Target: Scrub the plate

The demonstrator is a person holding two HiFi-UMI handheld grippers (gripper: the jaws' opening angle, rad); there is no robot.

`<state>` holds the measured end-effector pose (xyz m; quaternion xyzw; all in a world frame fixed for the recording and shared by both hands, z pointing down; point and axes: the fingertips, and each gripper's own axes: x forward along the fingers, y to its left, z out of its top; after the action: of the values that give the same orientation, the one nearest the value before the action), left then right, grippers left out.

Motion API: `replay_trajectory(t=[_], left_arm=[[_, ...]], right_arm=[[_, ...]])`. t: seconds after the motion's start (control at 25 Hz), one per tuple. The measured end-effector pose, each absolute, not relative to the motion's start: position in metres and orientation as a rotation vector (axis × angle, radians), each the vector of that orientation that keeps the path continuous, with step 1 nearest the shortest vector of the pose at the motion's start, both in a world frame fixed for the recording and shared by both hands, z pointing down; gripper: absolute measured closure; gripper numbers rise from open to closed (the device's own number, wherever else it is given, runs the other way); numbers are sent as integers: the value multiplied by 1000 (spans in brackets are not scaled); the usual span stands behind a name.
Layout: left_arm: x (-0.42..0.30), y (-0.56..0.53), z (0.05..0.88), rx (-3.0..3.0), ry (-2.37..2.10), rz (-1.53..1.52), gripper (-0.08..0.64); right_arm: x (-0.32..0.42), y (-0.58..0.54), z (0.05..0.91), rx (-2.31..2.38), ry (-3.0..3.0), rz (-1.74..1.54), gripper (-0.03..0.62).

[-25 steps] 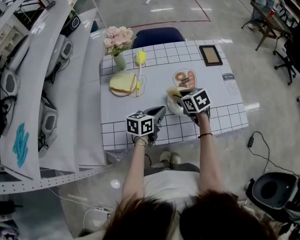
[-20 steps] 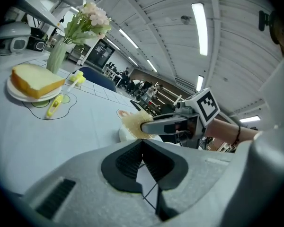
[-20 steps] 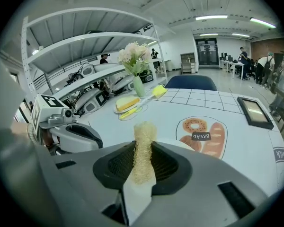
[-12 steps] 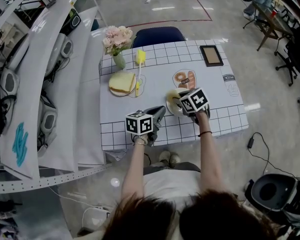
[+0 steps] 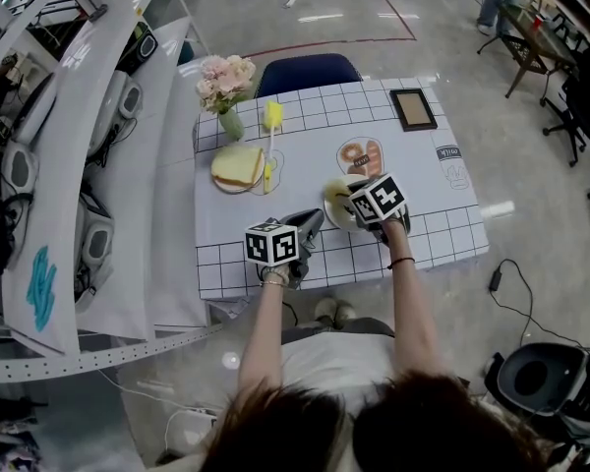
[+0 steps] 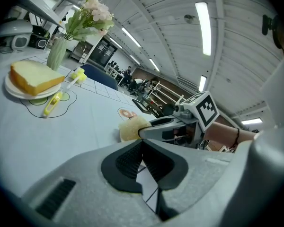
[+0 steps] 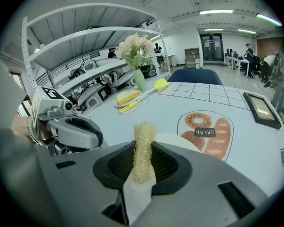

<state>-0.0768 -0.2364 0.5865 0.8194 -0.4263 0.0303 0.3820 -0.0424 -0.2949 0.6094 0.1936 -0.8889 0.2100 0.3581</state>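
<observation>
Two tools: the right tool (image 7: 143, 161) clamped the loofah (image 7: 144, 135) at the plate (image 7: 180, 142), the left tool (image 6: 142, 161) sat closed, empty; pressing flat and circling firmly looked best.

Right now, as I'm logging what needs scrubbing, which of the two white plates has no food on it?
The round white plate in front of the right tool shows no food; the other white plate holds a thick bread slice.
</observation>
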Motion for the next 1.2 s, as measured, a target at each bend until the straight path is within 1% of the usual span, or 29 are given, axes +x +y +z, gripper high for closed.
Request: replay_trajectory(t=[1.2], left_arm=[[-65,-243,584,2099,-1104,86,549]], right_arm=[[-11,-326,608,720,-2242,562,508]])
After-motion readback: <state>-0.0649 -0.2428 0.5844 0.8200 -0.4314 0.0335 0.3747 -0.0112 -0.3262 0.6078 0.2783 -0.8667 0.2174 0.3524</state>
